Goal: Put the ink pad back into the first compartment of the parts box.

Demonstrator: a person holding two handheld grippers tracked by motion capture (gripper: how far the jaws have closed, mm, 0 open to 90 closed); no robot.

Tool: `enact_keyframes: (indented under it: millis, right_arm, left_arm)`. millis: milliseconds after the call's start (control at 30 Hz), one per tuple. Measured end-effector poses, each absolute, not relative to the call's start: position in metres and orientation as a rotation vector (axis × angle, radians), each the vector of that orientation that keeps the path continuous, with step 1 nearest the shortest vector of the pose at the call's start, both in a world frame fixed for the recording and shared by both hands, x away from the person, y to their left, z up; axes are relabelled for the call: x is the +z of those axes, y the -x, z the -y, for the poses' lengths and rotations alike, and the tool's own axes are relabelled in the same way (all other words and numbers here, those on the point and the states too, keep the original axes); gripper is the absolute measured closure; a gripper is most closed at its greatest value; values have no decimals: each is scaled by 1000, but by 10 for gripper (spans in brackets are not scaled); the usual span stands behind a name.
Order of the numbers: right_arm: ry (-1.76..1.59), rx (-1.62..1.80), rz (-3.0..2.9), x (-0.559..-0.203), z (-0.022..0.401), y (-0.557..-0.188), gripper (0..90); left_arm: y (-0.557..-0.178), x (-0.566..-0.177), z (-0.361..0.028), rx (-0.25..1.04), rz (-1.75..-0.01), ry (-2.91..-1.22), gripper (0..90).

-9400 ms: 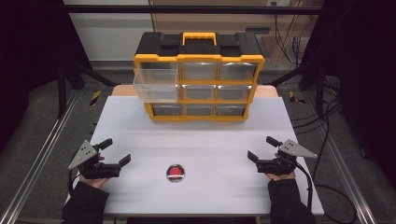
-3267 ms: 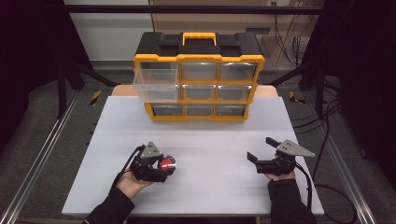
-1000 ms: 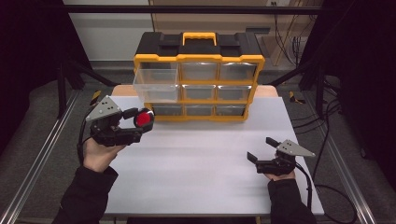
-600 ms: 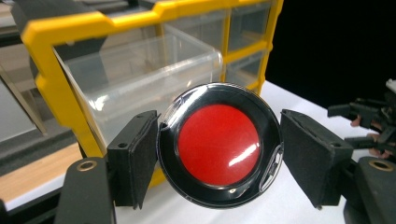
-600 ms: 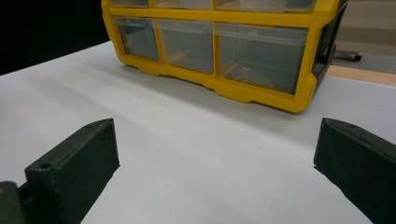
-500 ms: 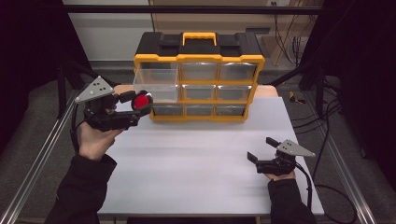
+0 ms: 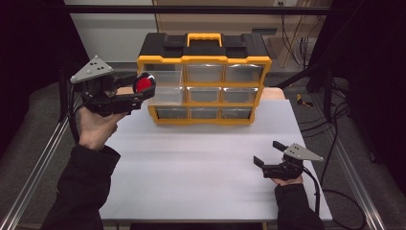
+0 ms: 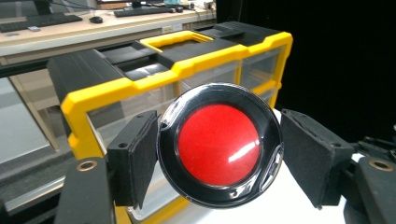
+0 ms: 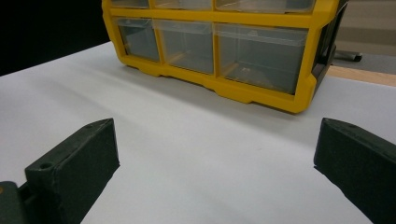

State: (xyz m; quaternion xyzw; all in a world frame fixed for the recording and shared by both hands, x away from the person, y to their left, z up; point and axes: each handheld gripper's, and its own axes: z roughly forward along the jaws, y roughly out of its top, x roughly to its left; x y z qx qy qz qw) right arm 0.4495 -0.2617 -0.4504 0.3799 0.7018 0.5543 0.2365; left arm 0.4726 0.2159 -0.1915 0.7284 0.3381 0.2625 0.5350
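Left gripper point(image 7: 139, 91) clamps red disc point(image 8: 219, 144) beside organiser's point(image 7: 203, 86) pulled-out top-left drawer point(image 7: 165, 88); right gripper point(image 7: 268, 158) released, resting near table point(image 7: 201, 158) right edge.

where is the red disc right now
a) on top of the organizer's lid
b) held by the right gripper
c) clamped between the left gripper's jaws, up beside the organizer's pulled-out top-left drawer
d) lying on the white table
c: the red disc sits pinched between the jaws of the left gripper, raised off the table next to the open top-left drawer of the organizer; the right gripper rests open and empty on the table.
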Motion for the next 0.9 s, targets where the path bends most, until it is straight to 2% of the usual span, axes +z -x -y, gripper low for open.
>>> enact_keyframes:
  millis: [900]
  right_arm:
    - [-1041, 1521, -1925, -451, 262, -450, 0]
  left_arm:
    - [-518, -183, -213, 663, -898, -1716, 291]
